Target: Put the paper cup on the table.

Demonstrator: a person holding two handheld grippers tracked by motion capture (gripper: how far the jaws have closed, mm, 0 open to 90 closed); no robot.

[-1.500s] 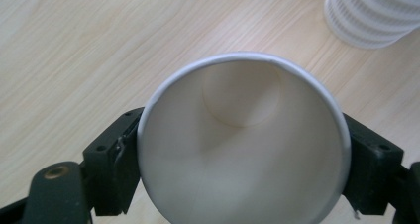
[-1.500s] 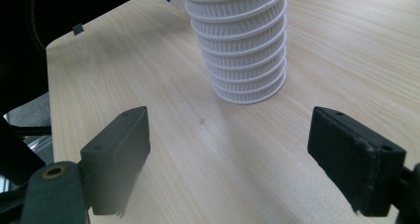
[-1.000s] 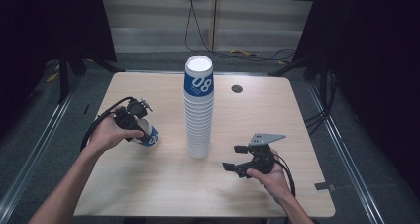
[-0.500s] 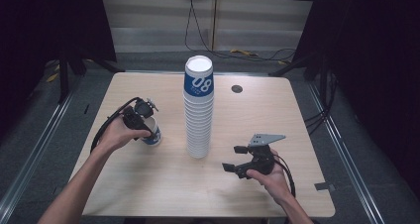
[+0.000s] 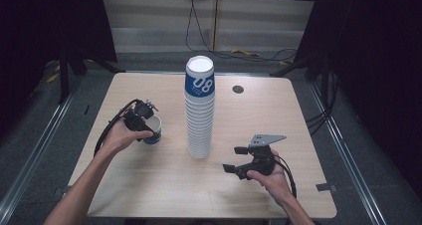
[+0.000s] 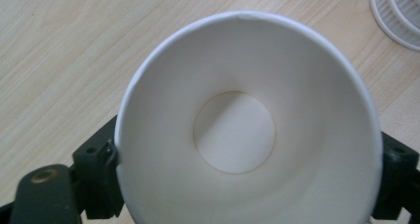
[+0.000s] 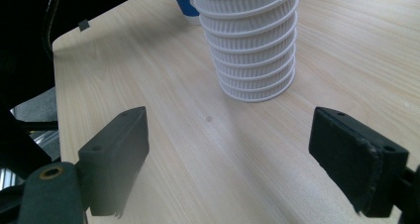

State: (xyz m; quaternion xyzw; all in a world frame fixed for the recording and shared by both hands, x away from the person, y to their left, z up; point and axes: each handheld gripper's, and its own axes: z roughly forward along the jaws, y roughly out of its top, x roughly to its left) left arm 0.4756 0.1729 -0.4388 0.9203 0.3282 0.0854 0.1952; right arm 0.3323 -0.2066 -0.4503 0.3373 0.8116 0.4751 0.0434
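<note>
A tall stack of white paper cups point(image 5: 199, 110) with a blue "08" cup on top stands at the table's middle; its ribbed base point(image 7: 252, 50) shows in the right gripper view. My left gripper point(image 5: 144, 123) is shut on a single paper cup point(image 5: 152, 131), blue outside and white inside, left of the stack. The cup's open mouth point(image 6: 245, 130) faces the camera between the jaws. My right gripper point(image 5: 238, 160) rests low over the table right of the stack, open, with nothing between its jaws point(image 7: 233, 159).
The wooden table point(image 5: 149, 185) has a small dark round disc point(image 5: 238, 89) at its far right. Cables point(image 5: 199, 31) run over the floor behind the table. The table's left edge point(image 7: 57, 85) drops off beside dark floor rails.
My left gripper has carried the cup a little to the right and toward the near side, closer to the stack. The right gripper has stayed put.
</note>
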